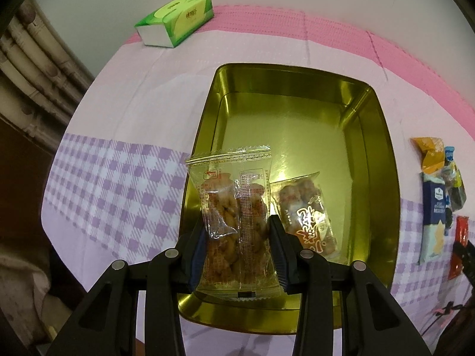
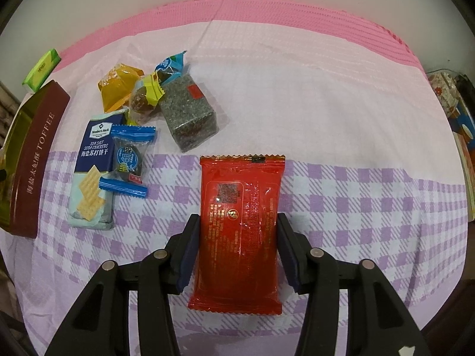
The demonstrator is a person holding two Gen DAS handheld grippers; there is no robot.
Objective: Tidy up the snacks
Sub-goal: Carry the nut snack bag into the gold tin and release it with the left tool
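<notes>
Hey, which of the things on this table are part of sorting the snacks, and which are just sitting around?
Part of the job:
gold tin
clear cracker packet
second packet in the tin
red packet
soda crackers
loose wrapped snacks

Just lying about:
green tissue pack
checked tablecloth

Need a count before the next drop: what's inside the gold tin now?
One clear snack packet lies on the gold tin's floor. The left gripper holds another packet above it, covering the near corner.
</notes>
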